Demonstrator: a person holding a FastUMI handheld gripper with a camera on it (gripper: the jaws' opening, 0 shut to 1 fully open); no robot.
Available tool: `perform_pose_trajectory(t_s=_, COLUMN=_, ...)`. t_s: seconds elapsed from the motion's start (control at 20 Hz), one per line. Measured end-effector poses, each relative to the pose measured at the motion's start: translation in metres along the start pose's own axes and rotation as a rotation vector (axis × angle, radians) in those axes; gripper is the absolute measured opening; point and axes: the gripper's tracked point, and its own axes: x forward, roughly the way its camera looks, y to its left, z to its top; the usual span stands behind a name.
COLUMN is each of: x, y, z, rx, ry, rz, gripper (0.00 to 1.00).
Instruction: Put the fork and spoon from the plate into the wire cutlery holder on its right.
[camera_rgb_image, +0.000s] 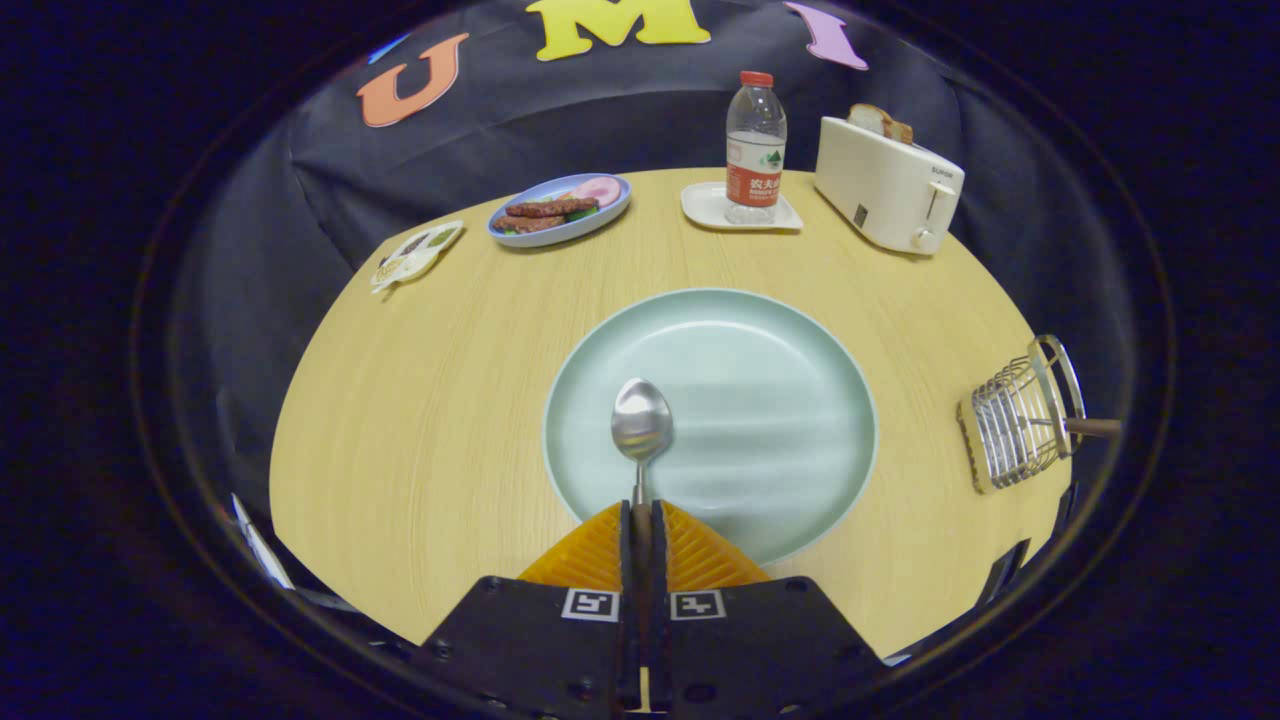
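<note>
A round light-wood table (430, 420) stands before black cloth. The gripper (641, 520) has its orange fingers (590, 555) clamped on one spoon (641, 425), its bowl over one pale green plate (760, 400). One wire cutlery holder (1020, 415) sits at three o'clock; one water bottle (755, 145) and one toaster (885, 185) sit toward one o'clock.
</note>
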Motion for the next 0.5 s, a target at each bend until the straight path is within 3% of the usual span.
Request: perform_pose_trajectory(t_s=0.5, x=-0.050, y=-0.073, z=0.039, rx=-0.030, ry=-0.073, rz=0.011, gripper=0.04)
